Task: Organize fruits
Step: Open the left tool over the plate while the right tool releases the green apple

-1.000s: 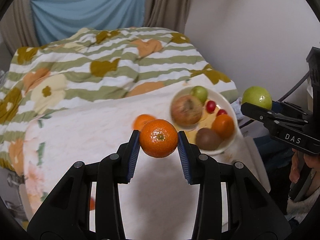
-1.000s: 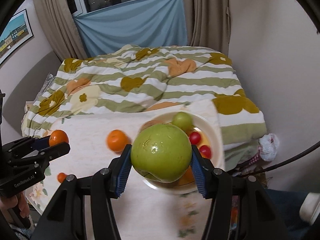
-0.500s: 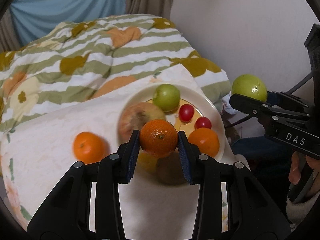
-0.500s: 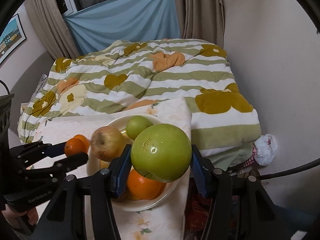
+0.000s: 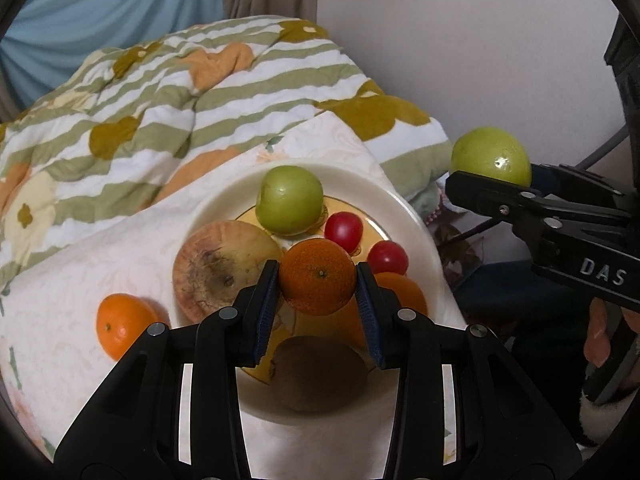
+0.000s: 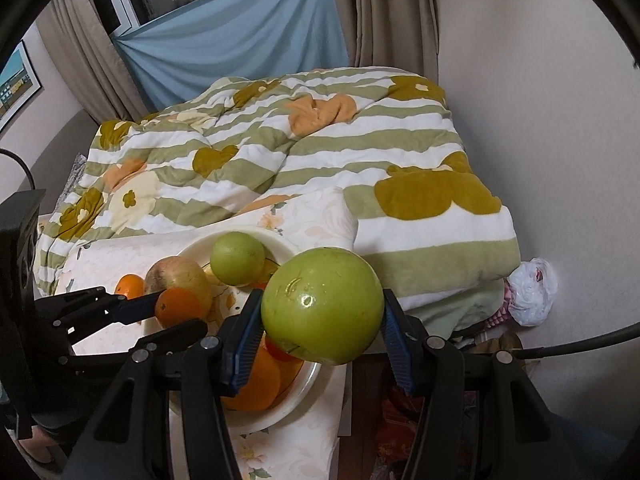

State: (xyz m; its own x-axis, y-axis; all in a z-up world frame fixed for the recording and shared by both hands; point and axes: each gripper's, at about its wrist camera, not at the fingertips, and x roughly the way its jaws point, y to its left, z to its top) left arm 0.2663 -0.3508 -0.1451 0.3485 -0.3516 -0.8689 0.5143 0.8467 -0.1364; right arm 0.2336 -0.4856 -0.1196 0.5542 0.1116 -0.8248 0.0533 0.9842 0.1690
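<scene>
My left gripper [image 5: 317, 312] is shut on a mandarin [image 5: 317, 283] and holds it over the middle of the white plate [image 5: 408, 216]. On the plate lie a green apple [image 5: 289, 200], a blemished reddish apple [image 5: 218, 264], two cherry tomatoes [image 5: 343, 229], an orange [image 5: 404, 294] and a kiwi [image 5: 316, 372]. Another mandarin [image 5: 122, 326] lies on the cloth left of the plate. My right gripper [image 6: 320, 340] is shut on a large green apple [image 6: 322, 306], held off the plate's right edge; it also shows in the left wrist view [image 5: 492, 156].
The plate sits on a floral cloth [image 5: 72, 280] covering a small table next to a bed with a green-striped quilt [image 6: 300, 152]. A wall is to the right. A white plastic bag [image 6: 532, 292] and clutter lie on the floor beside the table.
My left gripper has carried the mandarin rightward and forward, from the open cloth to over the plate. My right gripper with the green apple has shifted right, past the plate's edge.
</scene>
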